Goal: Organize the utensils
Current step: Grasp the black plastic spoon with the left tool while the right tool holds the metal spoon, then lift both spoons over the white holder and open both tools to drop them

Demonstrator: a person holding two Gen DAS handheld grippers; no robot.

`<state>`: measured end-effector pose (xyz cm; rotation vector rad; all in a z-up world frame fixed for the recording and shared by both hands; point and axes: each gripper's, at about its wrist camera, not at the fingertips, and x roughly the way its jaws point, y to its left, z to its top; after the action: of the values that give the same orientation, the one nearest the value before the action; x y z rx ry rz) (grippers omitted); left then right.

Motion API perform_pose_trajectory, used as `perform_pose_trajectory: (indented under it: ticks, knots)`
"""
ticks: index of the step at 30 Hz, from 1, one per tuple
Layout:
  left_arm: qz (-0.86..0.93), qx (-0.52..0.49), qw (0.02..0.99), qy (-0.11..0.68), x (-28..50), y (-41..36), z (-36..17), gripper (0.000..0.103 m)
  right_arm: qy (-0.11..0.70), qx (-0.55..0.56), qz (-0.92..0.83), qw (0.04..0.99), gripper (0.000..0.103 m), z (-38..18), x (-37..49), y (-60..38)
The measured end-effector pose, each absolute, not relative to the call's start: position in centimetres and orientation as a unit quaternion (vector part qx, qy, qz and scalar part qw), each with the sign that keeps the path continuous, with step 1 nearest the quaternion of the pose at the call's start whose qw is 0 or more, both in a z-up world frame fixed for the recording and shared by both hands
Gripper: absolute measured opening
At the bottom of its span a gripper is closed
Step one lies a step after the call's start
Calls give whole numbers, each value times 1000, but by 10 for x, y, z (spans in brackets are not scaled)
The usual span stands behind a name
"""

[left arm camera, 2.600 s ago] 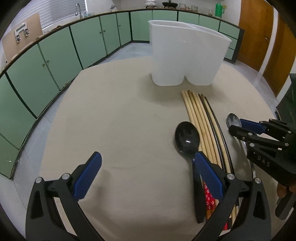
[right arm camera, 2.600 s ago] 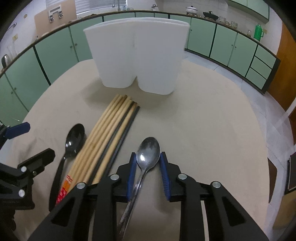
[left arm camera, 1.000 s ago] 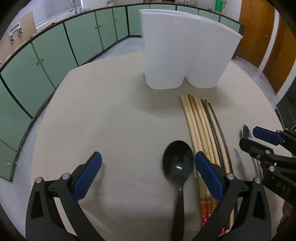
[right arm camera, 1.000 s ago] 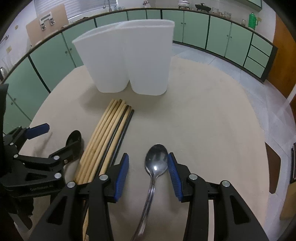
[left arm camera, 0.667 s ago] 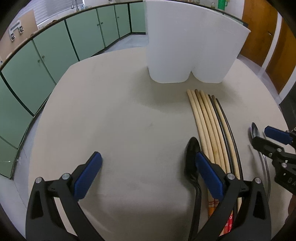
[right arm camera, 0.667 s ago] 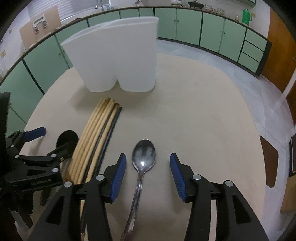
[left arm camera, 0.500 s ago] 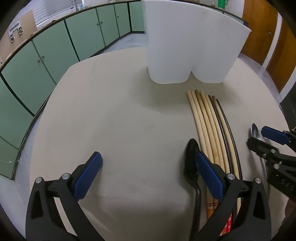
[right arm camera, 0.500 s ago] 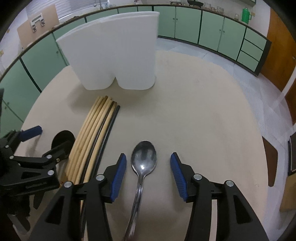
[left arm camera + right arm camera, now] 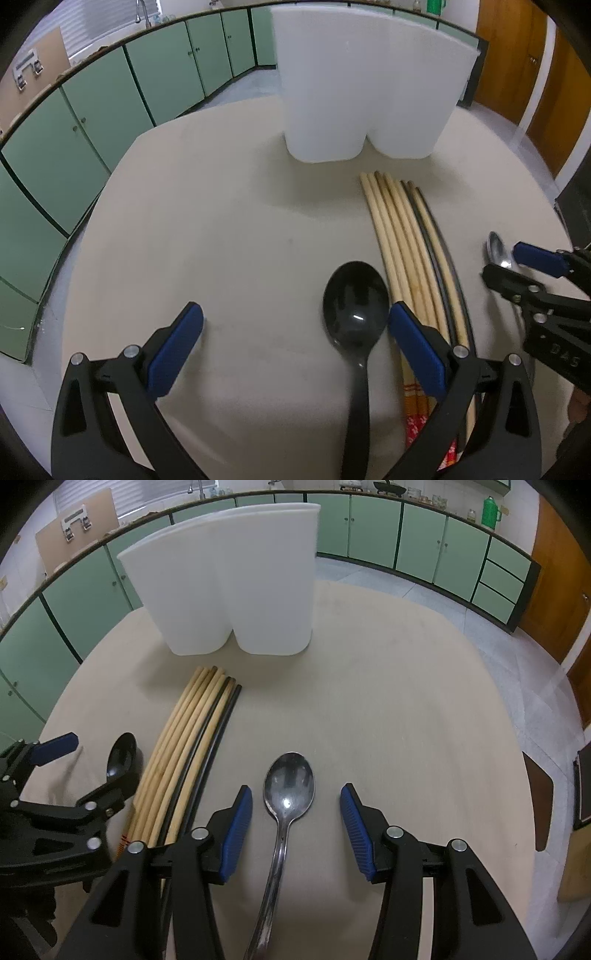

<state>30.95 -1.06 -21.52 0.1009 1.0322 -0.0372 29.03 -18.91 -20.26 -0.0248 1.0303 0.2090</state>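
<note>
I see both hand-held grippers open, gripping nothing: left (image 9: 291, 341) straddles the black spoon (image 9: 355, 314), right (image 9: 295, 825) the steel spoon (image 9: 289, 786), beside the chopsticks (image 9: 184, 749).

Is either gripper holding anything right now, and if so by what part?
Nothing is held. The right gripper stands open around the metal spoon, pads clear of it. The left gripper is open, the black spoon lying loose beside its right pad.
</note>
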Motion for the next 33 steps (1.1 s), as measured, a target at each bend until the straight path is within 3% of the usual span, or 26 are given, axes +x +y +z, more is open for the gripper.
perform_pose_trajectory:
  ticks: [9,11,12,16,21,33]
  knots:
    - [-25,38,871,488,315,-10,-220,96,495,-18,100,863,48,-204,293,-186]
    - [-38,34,875,481,321,-5,-218,76,494,-18,101,863,32,-203,295,-185]
    - [-42,35,877,477,320,-7,-216,70,494,-18,102,863,28,-203,296,-185]
    - [-61,29,879,471,319,-11,-211,34,491,-14,107,864,28,-203,294,-187]
    - [-96,-12,889,447,313,2,-204,34,454,19,127,882,28,-193,278,-199]
    - [-114,-19,954,278,285,3,-128,34,319,68,159,932,28,-124,259,-228]
